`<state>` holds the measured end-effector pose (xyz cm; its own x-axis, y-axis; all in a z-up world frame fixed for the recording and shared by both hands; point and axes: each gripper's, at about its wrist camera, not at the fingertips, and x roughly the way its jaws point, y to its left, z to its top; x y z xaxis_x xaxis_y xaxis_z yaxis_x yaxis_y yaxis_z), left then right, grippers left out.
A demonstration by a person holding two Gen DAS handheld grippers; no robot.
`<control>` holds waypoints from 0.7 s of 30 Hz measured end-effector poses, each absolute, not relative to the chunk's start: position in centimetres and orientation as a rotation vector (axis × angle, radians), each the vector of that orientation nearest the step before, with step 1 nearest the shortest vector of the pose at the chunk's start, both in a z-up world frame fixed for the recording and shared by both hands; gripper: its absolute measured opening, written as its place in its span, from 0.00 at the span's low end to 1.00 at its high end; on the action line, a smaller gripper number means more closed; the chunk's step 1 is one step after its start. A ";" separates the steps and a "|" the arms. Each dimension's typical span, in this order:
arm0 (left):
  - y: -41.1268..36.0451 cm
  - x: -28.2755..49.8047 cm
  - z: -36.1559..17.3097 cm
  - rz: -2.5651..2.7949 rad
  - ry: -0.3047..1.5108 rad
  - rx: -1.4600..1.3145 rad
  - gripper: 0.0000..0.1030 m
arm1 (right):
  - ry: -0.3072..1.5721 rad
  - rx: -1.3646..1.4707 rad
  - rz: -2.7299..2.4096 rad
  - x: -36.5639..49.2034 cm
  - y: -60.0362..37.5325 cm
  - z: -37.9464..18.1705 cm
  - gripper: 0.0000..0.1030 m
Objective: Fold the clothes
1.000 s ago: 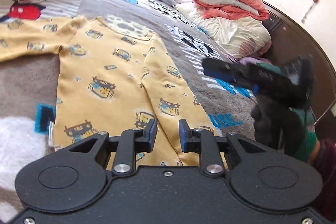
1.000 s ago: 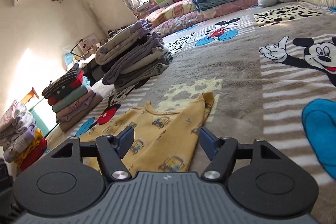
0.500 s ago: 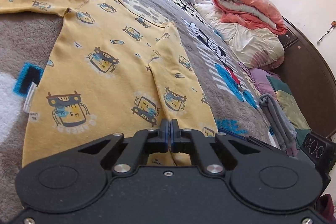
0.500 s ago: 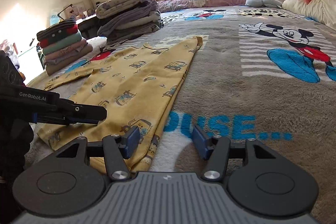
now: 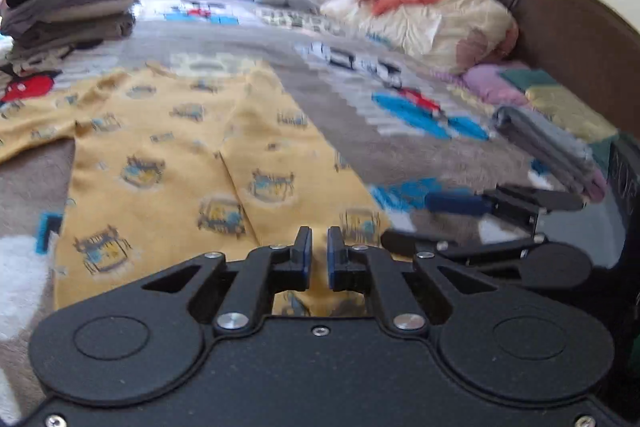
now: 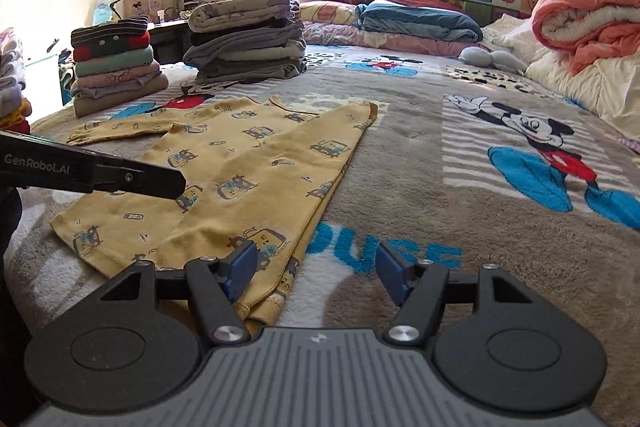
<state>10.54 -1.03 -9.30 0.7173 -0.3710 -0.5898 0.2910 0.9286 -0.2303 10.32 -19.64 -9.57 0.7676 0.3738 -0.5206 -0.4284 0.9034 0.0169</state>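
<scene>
On the bed [image 6: 400, 163], the yellow shirt [image 6: 248, 163] lies flat, one sleeve folded in.

The left gripper [image 5: 316, 259] hovers at the hem, jaws nearly together with a slit between them, gripping nothing; the right gripper [image 6: 316, 269], jaws wide apart, straddles the near corner. Pinch both hem corners evenly and catch both layers, so the fold lands square.

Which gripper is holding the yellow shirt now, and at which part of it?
Neither. The left gripper has a small gap between its jaws with no cloth in it; the right gripper is wide open over the yellow shirt's near hem corner.
</scene>
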 end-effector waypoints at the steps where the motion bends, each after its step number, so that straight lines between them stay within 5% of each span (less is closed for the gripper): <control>1: -1.5 10.7 -9.9 -0.380 0.697 -0.109 0.04 | 0.566 -0.101 0.430 10.6 -19.8 -9.9 0.64; 5: -1.9 10.1 -8.7 -0.409 0.652 -0.093 0.13 | 0.595 -0.046 0.424 10.9 -20.6 -10.4 0.66; 7: -1.6 10.0 -8.5 -0.407 0.635 -0.098 0.47 | 0.570 -0.054 0.423 10.3 -20.5 -10.0 0.66; 12: -0.5 9.9 -8.2 -0.374 0.624 -0.150 0.34 | 0.498 -0.082 0.436 9.0 -20.0 -9.1 0.64; 21: 0.8 12.9 -5.8 -0.343 0.583 -0.209 0.20 | 0.381 -0.234 0.624 7.4 -16.4 -7.7 0.42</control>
<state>12.89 0.77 -5.77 0.7805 -0.3734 -0.5014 0.2565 0.9227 -0.2878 7.36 -16.38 -7.74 0.7458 0.5219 -0.4141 -0.6068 0.7887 -0.0989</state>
